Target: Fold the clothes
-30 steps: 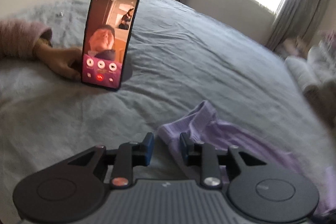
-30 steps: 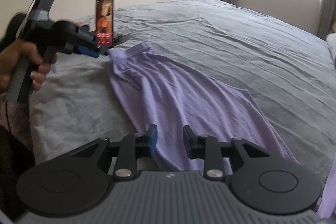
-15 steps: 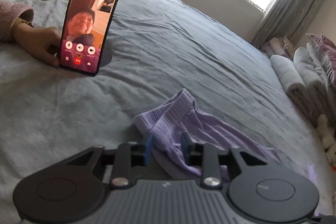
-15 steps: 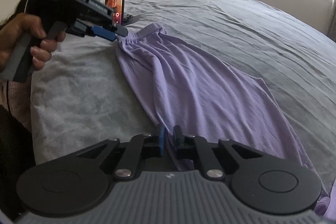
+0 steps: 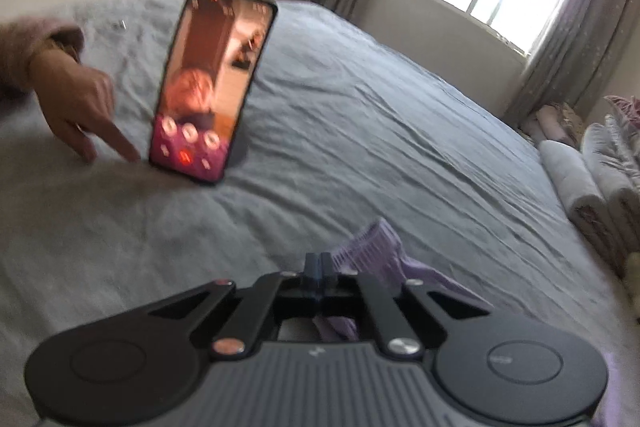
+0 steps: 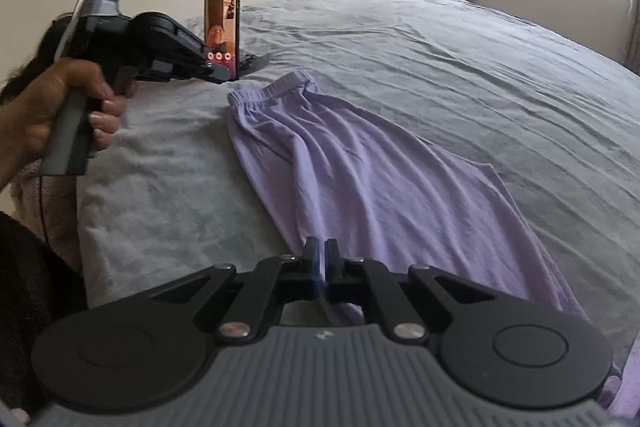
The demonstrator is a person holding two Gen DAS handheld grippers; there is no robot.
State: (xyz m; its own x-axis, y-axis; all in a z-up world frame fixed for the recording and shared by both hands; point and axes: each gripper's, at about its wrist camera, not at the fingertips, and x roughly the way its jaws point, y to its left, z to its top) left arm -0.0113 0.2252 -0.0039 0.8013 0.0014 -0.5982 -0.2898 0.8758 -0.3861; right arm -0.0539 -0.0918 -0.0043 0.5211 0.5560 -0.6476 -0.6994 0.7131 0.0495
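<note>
A phone (image 5: 212, 83) propped upright on the bed (image 5: 400, 131), ahead and left of the left tongs (image 5: 320, 269), could topple if the lilac garment (image 6: 360, 167) is swung up. The left tongs look pinched on its waistband; the right tongs (image 6: 321, 259), pressed together, pinch its near edge, a thin bite that may slip.

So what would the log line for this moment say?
stage: grasp | left gripper: shut on purple garment waistband | right gripper: shut on its near edge | rest: lying on bed | phone: upright beyond
</note>
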